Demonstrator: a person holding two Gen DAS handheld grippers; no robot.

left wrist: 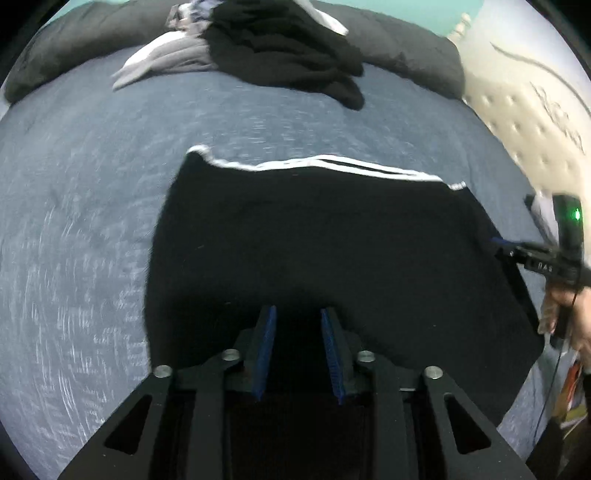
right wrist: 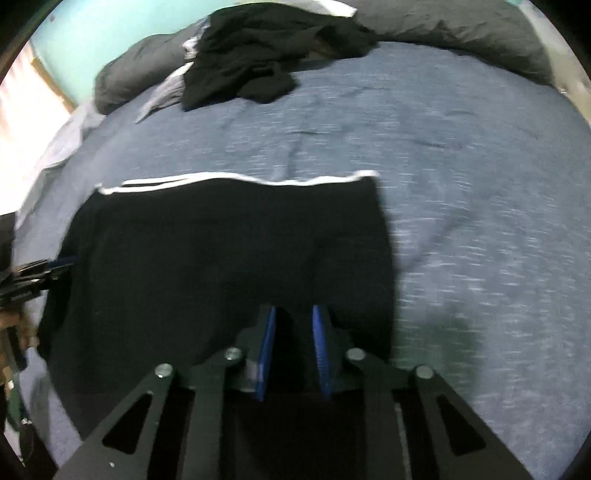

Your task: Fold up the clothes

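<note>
The left gripper (left wrist: 298, 312) and right gripper (right wrist: 293, 310) are each hovering with blue pads parted and nothing pinched between them; below, the blue bedspread (left wrist: 92, 221) is filling both frames; the black garment (left wrist: 332, 251) with a white-striped edge is lying flat at centre; a dark clothes pile (right wrist: 266, 55) is sitting at the top, against the grey pillows (right wrist: 461, 26).

A bed (left wrist: 92, 184) under a blue-grey cover fills the scene. Dark grey pillows (right wrist: 461, 26) line its far edge against a pale teal wall (right wrist: 92, 33). A cream tufted headboard (left wrist: 524, 122) stands right.
</note>
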